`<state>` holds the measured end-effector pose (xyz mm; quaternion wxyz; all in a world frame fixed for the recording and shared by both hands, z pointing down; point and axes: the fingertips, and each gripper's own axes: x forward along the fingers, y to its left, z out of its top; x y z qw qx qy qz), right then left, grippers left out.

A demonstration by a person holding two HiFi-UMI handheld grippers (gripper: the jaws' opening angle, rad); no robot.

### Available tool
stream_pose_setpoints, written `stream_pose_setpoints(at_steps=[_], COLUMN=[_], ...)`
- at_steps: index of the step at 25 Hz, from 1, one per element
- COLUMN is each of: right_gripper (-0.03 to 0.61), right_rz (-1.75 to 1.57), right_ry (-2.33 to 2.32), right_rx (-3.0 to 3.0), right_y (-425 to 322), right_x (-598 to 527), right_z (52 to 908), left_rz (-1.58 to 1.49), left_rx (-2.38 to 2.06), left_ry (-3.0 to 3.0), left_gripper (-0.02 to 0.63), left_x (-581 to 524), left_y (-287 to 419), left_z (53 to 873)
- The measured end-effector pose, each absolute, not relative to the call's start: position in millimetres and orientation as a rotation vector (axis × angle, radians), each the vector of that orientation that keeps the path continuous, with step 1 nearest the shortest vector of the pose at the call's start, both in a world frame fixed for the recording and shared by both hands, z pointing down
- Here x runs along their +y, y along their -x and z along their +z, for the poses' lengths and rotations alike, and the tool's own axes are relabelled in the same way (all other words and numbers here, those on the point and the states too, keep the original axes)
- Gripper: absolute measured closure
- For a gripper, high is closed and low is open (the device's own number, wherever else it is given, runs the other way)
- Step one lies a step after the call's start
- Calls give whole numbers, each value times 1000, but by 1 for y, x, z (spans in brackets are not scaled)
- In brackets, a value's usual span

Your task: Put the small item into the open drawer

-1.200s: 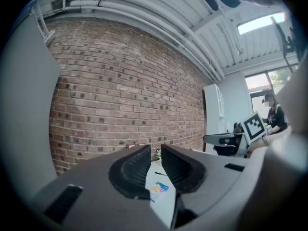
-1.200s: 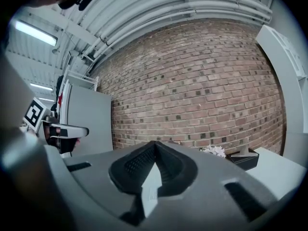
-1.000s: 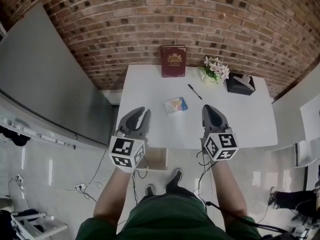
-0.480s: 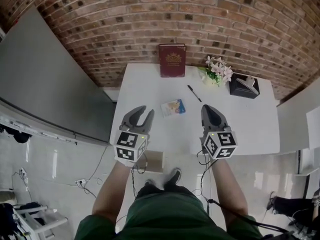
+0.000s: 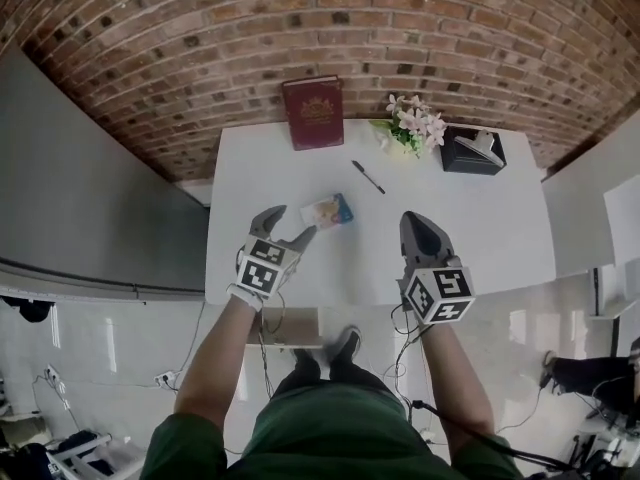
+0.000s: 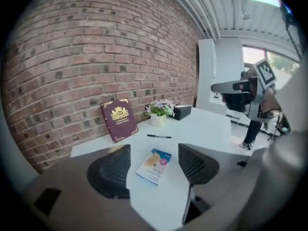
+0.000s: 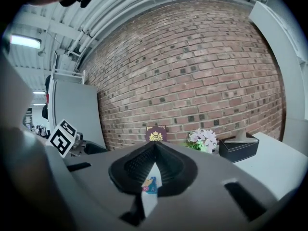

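Observation:
The small item, a flat colourful packet (image 5: 326, 211), lies on the white table (image 5: 470, 228). My left gripper (image 5: 288, 226) hovers just before its near-left corner, and its jaws are opening. In the left gripper view the packet (image 6: 154, 165) lies flat on the table in the gap between the two dark pads (image 6: 110, 171), untouched by either. My right gripper (image 5: 420, 226) hangs over the table's front right part with its jaws shut and empty. Through the slit below its shut jaws in the right gripper view (image 7: 154, 147) a sliver of the packet (image 7: 150, 184) shows. A tan drawer-like box (image 5: 288, 326) sticks out below the table's front edge.
A maroon book (image 5: 313, 113) leans on the brick wall at the table's back. A black pen (image 5: 367, 177), a pot of flowers (image 5: 408, 128) and a black tissue box (image 5: 472, 151) sit toward the back right. A grey board (image 5: 90, 188) stands to the left.
My left gripper has moved forward and to the right, up to the packet, and its jaws have spread apart. The right gripper has stayed where it was, shut.

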<state>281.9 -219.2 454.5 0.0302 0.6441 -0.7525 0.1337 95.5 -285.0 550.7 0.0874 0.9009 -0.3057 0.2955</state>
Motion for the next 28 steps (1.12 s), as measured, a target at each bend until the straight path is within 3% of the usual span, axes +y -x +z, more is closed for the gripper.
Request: stream_pose_setpoints(at_steps=[6, 17, 28], right_gripper=[575, 575, 575], right_rz=[439, 507, 573], right_ry=[-2078, -2184, -2225], right_rx=[-2231, -2104, -2042], right_y=[-297, -313, -326], right_x=[-201, -167, -131], right_z=[469, 492, 518], left_rz=[1174, 1610, 1795], left_rx=[-717, -338, -267], left_ry=[-2743, -2675, -2549], left_gripper=[287, 273, 241], left_x=[-302, -311, -321], left_y=[-113, -135, -143], left_z=[613, 701, 742])
